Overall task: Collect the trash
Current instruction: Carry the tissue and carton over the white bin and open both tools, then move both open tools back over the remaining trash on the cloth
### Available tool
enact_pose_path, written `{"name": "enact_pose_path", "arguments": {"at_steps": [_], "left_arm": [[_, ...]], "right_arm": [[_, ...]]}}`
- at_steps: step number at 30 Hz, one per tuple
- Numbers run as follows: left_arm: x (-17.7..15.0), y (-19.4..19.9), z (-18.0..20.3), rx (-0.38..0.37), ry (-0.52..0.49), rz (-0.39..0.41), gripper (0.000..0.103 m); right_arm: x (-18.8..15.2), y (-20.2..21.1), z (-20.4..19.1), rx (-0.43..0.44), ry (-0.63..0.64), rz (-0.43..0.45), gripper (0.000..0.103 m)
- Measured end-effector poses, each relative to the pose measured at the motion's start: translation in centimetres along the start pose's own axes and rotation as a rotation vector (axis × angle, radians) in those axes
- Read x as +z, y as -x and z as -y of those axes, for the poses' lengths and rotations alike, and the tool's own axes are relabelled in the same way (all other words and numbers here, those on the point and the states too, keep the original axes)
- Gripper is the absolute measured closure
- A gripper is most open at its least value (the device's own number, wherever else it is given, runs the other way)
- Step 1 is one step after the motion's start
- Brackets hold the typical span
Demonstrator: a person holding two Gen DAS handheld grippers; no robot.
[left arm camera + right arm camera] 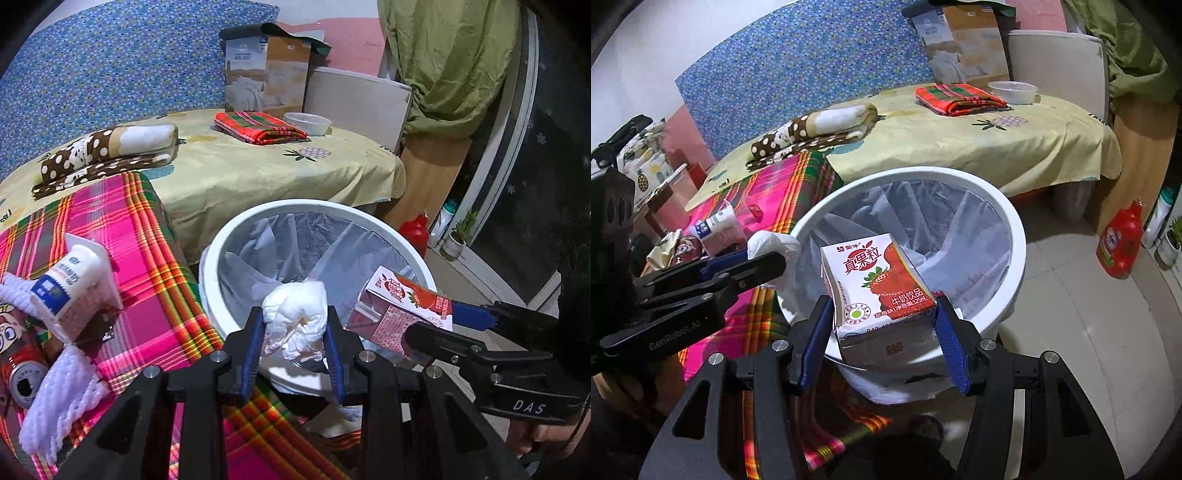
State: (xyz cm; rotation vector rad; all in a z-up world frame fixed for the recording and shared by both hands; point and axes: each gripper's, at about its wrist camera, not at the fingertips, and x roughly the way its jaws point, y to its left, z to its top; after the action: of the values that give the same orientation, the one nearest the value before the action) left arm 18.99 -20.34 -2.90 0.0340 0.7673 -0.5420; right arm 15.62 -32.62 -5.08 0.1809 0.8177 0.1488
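- Your left gripper point(295, 325) is clamped on a crumpled white tissue point(295, 319), held above the near rim of the white bin point(369, 210).
- Your right gripper point(882, 325) pinches the strawberry milk carton point(875, 284) over the same rim.
- Neither piece is dropped yet.
- Still left on the plaid cloth point(147, 258): a yogurt cup point(74, 284), a can point(22, 380) and white foam netting point(55, 402).

Two black grippers point(295, 332) point(882, 325) with blue pads point(253, 354), silver screws, white "DAS" and "GenRobot.AI" lettering.
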Motion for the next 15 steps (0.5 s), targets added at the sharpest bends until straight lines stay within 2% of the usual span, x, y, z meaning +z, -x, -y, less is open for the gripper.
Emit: {"name": "enact_pose_path", "arguments": {"at_steps": [4, 7, 9, 15], "left_arm": [[0.0, -0.7, 0.2, -0.010, -0.004, -0.015, 0.070], [0.0, -1.1, 0.1, -0.015, 0.001, -0.027, 0.065], [0.0, -1.3, 0.0, -0.019, 0.009, -0.032, 0.057], [-0.1, -1.0, -0.4, -0.026, 0.027, -0.023, 0.051]], "right_arm": [[0.0, -0.3, 0.1, -0.005, 0.006, -0.023, 0.046], [0.2, -0.5, 0.1, -0.005, 0.018, -0.031, 0.045], [0.2, -0.7, -0.1, 0.001, 0.025, -0.042, 0.045], [0.2, -0.5, -0.3, 0.010, 0.031, -0.032, 0.045]]}}
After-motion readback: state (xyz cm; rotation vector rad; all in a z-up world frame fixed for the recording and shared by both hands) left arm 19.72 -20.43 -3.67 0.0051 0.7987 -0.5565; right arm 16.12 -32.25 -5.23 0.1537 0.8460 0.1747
